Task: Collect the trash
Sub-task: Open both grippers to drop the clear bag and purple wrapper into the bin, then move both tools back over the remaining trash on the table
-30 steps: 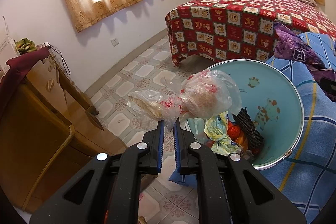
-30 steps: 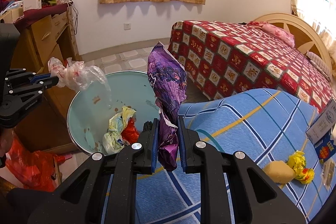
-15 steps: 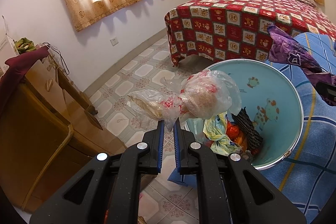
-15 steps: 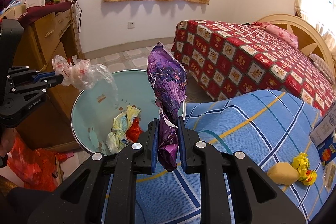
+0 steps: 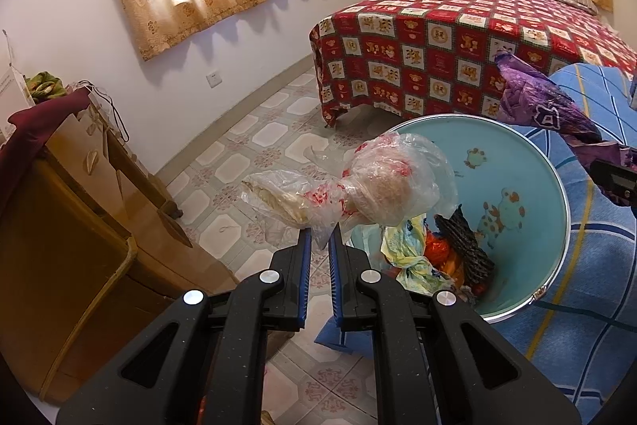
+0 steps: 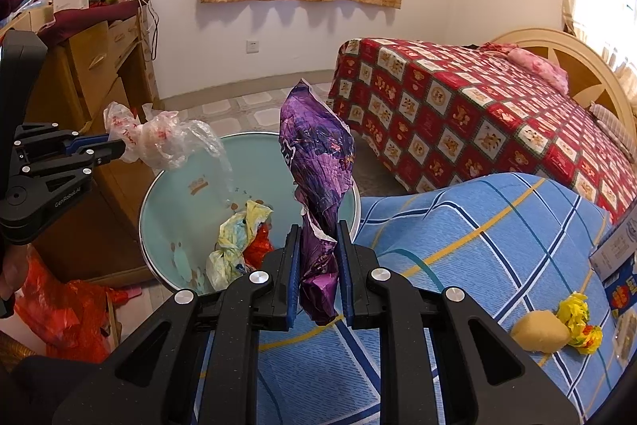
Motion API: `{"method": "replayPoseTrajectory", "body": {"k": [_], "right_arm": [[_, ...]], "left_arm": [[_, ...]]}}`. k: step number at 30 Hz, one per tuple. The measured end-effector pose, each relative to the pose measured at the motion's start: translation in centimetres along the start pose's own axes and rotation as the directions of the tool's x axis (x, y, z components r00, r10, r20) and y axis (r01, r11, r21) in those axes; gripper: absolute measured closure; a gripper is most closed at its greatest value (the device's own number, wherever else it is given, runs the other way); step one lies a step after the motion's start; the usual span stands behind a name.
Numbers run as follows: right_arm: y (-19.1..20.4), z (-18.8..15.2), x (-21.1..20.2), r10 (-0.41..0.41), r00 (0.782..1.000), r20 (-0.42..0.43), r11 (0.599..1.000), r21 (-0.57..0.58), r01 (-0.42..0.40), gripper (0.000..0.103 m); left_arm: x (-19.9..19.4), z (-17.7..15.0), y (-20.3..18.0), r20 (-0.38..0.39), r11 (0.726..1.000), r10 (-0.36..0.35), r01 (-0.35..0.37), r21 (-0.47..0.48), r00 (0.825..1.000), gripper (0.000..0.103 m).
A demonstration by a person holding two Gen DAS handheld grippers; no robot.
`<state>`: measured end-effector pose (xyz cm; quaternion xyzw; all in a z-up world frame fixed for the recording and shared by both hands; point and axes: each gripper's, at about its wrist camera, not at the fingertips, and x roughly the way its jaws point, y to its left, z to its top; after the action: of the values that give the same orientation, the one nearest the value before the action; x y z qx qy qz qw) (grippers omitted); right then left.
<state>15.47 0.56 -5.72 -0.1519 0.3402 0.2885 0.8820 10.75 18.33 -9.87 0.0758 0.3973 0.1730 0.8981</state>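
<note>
My left gripper (image 5: 319,234) is shut on a crumpled clear plastic bag (image 5: 358,186) with red print, held just beside the near rim of a pale blue round bin (image 5: 533,186). The bin holds yellow, red and dark wrappers (image 5: 438,253). My right gripper (image 6: 317,230) is shut on a crinkled purple snack bag (image 6: 318,162) that stands upright over the bin's right rim (image 6: 147,202). In the right wrist view the left gripper (image 6: 115,146) comes in from the left with the clear bag (image 6: 163,142) over the bin's left edge.
A blue plaid cover (image 6: 477,245) lies right of the bin, with a tan lump (image 6: 539,335), a yellow wrapper (image 6: 577,317) and a box (image 6: 617,257) on it. A red patterned bed (image 6: 477,114) stands behind. A wooden dresser (image 5: 79,226) and a red bag (image 6: 67,317) are at left.
In the right wrist view the bin and bed have drifted slightly rightward. Both grippers keep their hold on the bags; the left wrist view looks the same.
</note>
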Motion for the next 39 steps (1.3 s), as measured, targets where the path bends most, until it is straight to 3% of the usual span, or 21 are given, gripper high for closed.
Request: {"method": "replayPoseTrajectory", "body": {"k": [11, 12, 13, 14, 15, 16, 20, 22, 28, 39], "right_arm": [[0.5, -0.1, 0.3, 0.024, 1.0, -0.008, 1.0, -0.006, -0.024, 0.084], [0.6, -0.1, 0.3, 0.027, 1.0, -0.006, 1.0, -0.004, -0.027, 0.081], [0.5, -0.1, 0.4, 0.031, 1.0, -0.005, 1.0, -0.001, -0.031, 0.076], [0.5, -0.1, 0.4, 0.036, 0.999, -0.005, 0.999, 0.003, -0.036, 0.073], [0.4, -0.2, 0.3, 0.036, 0.999, 0.002, 0.999, 0.008, -0.036, 0.06], [0.4, -0.2, 0.3, 0.033, 0.999, 0.008, 0.999, 0.01, -0.033, 0.048], [0.0, -0.5, 0.1, 0.027, 1.0, 0.015, 0.999, 0.032, -0.027, 0.044], [-0.1, -0.5, 0.0, 0.023, 1.0, 0.019, 0.999, 0.039, -0.024, 0.038], [-0.4, -1.1, -0.7, 0.007, 1.0, 0.03, 0.999, 0.051, -0.008, 0.025], [-2.1, -3.4, -3.2, -0.043, 0.999, 0.013, 0.997, 0.067, 0.043, 0.021]], "left_arm": [[-0.4, 0.2, -0.8, 0.018, 0.999, -0.04, 0.04, 0.005, 0.999, 0.09], [-0.5, 0.2, -0.9, 0.021, 0.999, -0.041, 0.041, 0.008, 0.999, 0.085], [-0.6, 0.1, -1.1, 0.022, 0.999, -0.046, 0.046, 0.01, 0.999, 0.068], [-0.6, 0.1, -1.1, 0.024, 0.999, -0.049, 0.049, 0.008, 0.999, 0.06], [-0.7, 0.1, -1.1, 0.028, 0.999, -0.048, 0.048, 0.007, 0.998, 0.05], [-0.8, 0.1, -1.2, 0.036, 0.999, -0.042, 0.042, 0.01, 0.998, 0.049], [-0.8, 0.2, -1.0, 0.032, 0.999, -0.04, 0.04, 0.004, 0.999, 0.045], [-0.7, 0.2, -1.1, 0.031, 0.999, -0.032, 0.032, 0.004, 0.999, 0.034], [-0.6, -0.1, -1.3, 0.028, 0.999, -0.031, 0.031, 0.011, 0.999, 0.019], [-0.8, -0.2, -2.7, 0.018, 0.997, -0.064, 0.063, 0.032, 0.998, 0.017]]}}
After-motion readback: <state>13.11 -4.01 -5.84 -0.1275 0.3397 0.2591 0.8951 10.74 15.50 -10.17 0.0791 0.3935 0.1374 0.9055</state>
